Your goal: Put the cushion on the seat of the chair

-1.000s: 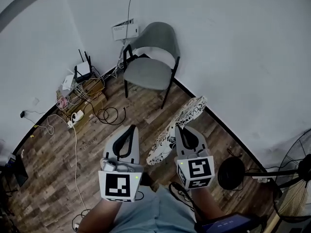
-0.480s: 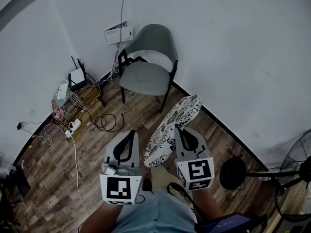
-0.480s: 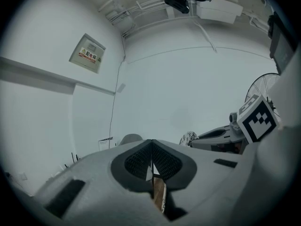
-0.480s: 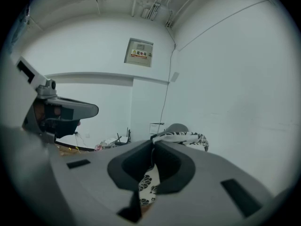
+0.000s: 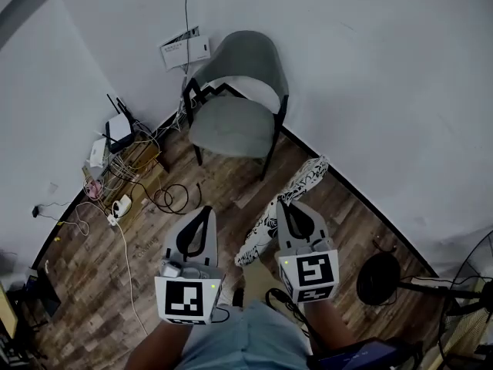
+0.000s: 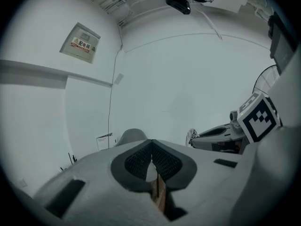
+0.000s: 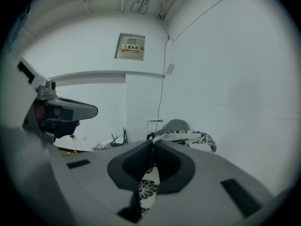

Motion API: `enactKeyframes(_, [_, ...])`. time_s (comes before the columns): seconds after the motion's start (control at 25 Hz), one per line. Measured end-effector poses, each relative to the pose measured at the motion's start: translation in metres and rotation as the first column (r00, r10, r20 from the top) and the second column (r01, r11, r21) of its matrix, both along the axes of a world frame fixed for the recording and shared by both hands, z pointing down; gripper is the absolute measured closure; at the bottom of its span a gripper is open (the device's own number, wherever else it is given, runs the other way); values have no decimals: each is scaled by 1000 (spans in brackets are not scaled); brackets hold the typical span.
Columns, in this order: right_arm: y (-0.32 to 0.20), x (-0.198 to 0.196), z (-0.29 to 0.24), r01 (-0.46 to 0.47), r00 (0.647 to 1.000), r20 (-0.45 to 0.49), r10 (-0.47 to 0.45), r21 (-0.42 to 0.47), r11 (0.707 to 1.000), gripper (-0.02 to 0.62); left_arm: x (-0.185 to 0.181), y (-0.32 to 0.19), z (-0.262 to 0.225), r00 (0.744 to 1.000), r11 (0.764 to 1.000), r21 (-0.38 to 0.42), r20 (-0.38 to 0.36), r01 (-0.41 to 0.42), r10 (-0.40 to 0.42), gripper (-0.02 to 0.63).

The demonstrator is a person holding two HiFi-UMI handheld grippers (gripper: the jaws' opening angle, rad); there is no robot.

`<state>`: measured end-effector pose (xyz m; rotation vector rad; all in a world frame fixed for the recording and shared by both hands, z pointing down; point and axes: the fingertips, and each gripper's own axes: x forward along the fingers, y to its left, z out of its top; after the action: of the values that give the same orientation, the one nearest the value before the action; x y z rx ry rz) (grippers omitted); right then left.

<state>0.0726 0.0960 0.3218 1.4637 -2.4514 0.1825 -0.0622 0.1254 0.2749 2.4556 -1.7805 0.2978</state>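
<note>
Grey upholstery covers the chair (image 5: 229,123), which stands in the corner of the white-walled room, at the upper middle of the head view. The cushion (image 5: 303,182), white with a black flower pattern, is well apart from the chair: it hangs in the air below and to the right of it, above the wooden floor (image 5: 85,284), with one end pointing toward the wall and the other drooping toward the person's legs.

The right gripper (image 5: 286,202) holds the cushion. In the right gripper view its fingers are clamped on a fold of the patterned fabric (image 7: 149,192), which runs down between them, while the rest of the cushion (image 7: 188,136) drapes past the tips, with the chair back (image 7: 177,124) showing just behind.

The left gripper (image 5: 206,210) is level with the right, just to its left, and touches nothing. In the left gripper view its fingertips (image 6: 151,143) meet with nothing between them.

At the left of the head view a router (image 5: 120,123) and a tangle of cables (image 5: 171,197) lie by the wall. A fan (image 5: 378,277) stands at the lower right.
</note>
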Motion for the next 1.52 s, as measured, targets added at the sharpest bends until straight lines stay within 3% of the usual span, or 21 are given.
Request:
enactKeyframes(0.24, [-88,11,3,2,999,52,-1,-23,1000,580,20,-89,-13,998,1000,-2,54,-24,24,597])
enactKeyframes(0.48, [-158,8,-21,36,994,106,-38,22,999,580,32,-160,-32,995,998,48,93,-38,33,597])
enactKeyframes(0.64, [-191,1,-41,68,991,111,-75,67,995,580,34,-186,-42,998,999,53,67,-8,4,597])
enactKeyframes(1.24, [-271,-62,-64,158,986,25,-162,122,980,580,-37,-259,-39,996,991,106,27,79,-82,597])
enactKeyframes(1.52, [-323,-110,-50,156,988,-10,-155,93,983,580,-86,-317,-23,996,994,62,-15,88,-87,597])
